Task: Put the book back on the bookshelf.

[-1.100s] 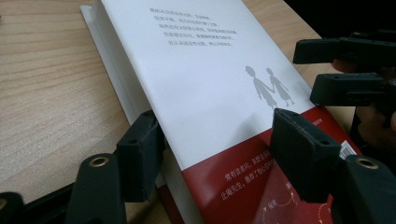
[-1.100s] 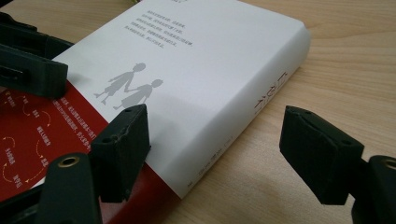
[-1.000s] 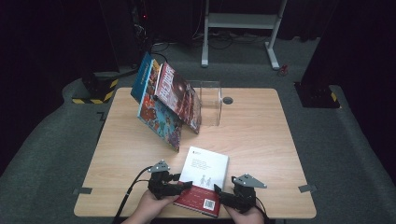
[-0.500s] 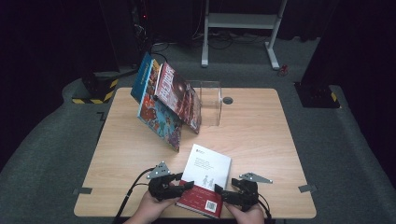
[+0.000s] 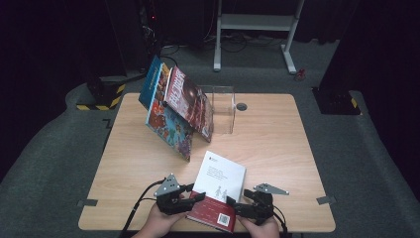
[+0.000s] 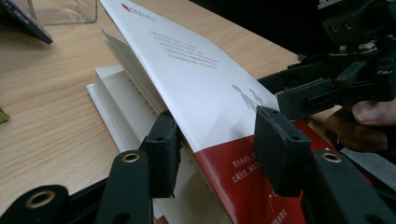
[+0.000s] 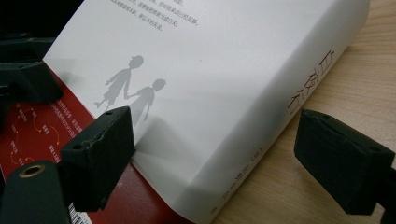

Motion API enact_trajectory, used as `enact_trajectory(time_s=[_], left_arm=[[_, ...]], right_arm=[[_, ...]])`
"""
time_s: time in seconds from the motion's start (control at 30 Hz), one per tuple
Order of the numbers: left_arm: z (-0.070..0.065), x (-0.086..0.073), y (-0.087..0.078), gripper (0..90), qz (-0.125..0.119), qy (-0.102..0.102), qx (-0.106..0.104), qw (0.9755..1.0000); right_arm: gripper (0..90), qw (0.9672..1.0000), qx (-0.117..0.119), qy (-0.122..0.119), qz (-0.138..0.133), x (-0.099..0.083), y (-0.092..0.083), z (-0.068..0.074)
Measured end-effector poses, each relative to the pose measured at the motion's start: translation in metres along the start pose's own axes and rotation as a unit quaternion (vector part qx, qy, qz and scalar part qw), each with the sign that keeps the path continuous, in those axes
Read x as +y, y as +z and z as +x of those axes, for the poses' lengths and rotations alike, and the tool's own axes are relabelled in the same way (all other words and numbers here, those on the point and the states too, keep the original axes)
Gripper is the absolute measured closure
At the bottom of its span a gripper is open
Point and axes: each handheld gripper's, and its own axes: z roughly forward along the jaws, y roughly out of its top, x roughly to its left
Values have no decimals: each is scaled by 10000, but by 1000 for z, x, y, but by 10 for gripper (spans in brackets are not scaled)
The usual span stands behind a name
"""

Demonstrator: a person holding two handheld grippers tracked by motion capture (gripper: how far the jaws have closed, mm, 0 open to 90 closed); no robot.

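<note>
A white and red paperback book (image 5: 220,176) lies near the table's front edge. Its back cover (image 6: 196,79) is lifted off the page block. My left gripper (image 5: 195,197) sits at the book's near left corner. Its jaws have just been closing, and the raised cover passes between them (image 6: 222,140) with a gap at the upper pad. My right gripper (image 5: 235,207) is at the near right corner, also seen in the left gripper view (image 6: 327,88). Its jaws (image 7: 224,156) have just been opening and straddle the spine corner (image 7: 210,70), with one pad (image 7: 341,163) clear over the table.
Several colourful books (image 5: 178,111) lean against a clear acrylic holder (image 5: 223,106) at the back of the wooden table (image 5: 277,148). A round grommet (image 5: 241,106) sits beside the holder. Both hands are at the table's front edge.
Both hands have stayed at the book's near end. The left jaws have narrowed around the cover's edge, and the right jaws stand a little wider.
</note>
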Motion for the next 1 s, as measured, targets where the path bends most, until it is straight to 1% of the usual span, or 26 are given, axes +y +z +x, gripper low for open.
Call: enact_trajectory(time_s=[0.1,0.27,0.33,0.43,0.5,0.53,0.67,0.7,0.73,0.77,0.9,1.0], left_arm=[[-2,-1,-1,543,-129,38,12,9999],[-1,-2,-2,554,-173,54,-1,9998],[-1,-2,-2,553,-196,63,-2,9998],[-2,-2,-3,554,-231,114,-13,9997],[-2,-3,-3,555,-258,140,-51,9996],[-3,-3,-4,558,-321,186,-56,9993],[-3,-2,-3,559,-282,171,-30,9995],[-3,-2,-3,559,-285,170,-28,9994],[-3,-2,-4,559,-297,166,-34,9994],[-4,-2,-4,559,-300,181,-27,9994],[-4,-2,-4,560,-305,190,-26,9994],[-4,-3,-4,559,-318,215,-34,9993]], right_arm=[[101,10000,23,-25,-6,0,-1,-1],[97,10000,37,-29,-16,0,-1,-2],[95,9999,102,46,-12,0,0,-3],[80,9995,283,136,24,-1,2,-4],[77,9995,289,122,13,-1,2,-4],[77,9995,300,126,17,-1,2,-4],[74,9986,460,272,49,-2,5,-8],[74,9982,491,327,69,-2,5,-9],[73,9974,552,443,111,-2,6,-10],[73,9969,612,488,108,-3,6,-12],[73,9968,610,508,137,-2,6,-12],[75,9962,612,598,159,-2,6,-10]])
